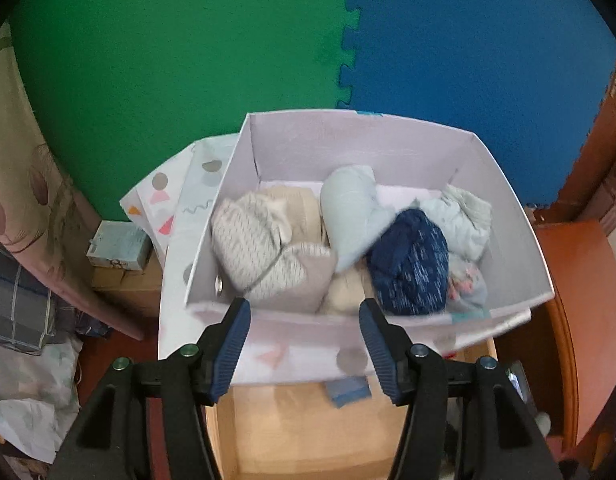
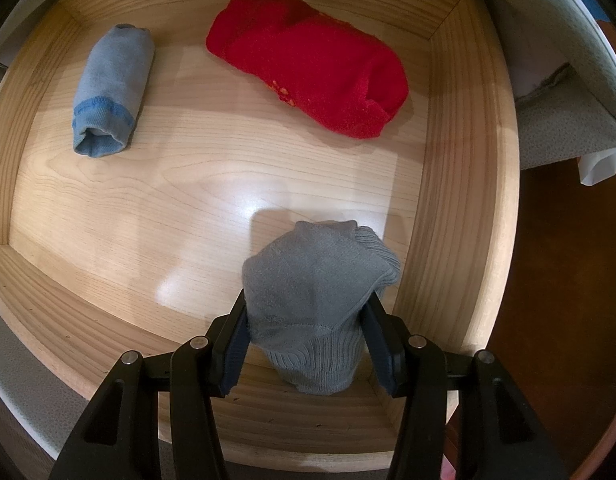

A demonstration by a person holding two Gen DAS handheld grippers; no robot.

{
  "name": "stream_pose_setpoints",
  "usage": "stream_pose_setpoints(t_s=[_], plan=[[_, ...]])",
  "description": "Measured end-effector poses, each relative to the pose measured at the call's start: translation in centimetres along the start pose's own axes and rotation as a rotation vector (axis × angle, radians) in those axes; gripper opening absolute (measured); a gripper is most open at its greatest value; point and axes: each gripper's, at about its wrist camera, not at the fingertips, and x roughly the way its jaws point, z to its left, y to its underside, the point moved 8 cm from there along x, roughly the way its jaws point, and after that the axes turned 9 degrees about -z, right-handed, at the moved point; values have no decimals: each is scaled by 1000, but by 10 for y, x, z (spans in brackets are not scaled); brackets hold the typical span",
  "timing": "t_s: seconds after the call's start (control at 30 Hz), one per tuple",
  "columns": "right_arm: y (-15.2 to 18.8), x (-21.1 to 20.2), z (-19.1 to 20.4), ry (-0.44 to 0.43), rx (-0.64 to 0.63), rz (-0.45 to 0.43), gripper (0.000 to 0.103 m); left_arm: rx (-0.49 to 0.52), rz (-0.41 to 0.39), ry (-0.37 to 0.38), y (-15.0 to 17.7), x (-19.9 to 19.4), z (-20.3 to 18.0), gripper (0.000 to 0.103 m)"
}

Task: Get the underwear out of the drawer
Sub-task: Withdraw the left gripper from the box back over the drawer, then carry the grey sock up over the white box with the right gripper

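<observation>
Grey underwear (image 2: 311, 304) gripped by right fingers (image 2: 377, 344), hem hidden; left fingers (image 1: 238, 344) wide, empty.

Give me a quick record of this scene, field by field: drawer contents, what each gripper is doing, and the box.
drawer: wooden, open, seen from above
loose in drawer: blue roll at far left, red bundle at far right, apart from each other
right gripper: shut on grey bundle, near the drawer's right wall
left gripper: open, nothing between its fingers, aimed at the box
box: pale, open-topped, holds several folded garments, navy bundle among them
behind box: green and blue foam mats
</observation>
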Motion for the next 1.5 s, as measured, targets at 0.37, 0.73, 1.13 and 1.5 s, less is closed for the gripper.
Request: stream_pose_setpoints(t_s=[0.37,0.73,1.13,1.5], plan=[[2,-3,0,4,-2,2,49,-34,31,-19,69,-15,21,58],[5,-6,1,11,-4,4,49,-62,168,-70,154,17,29,58],[4,-8,0,13,0,2,49,-88,210,-126,194,44,39,58],[5,-14,-4,32,6,-18,47,-67,166,-168,201,46,40,58]])
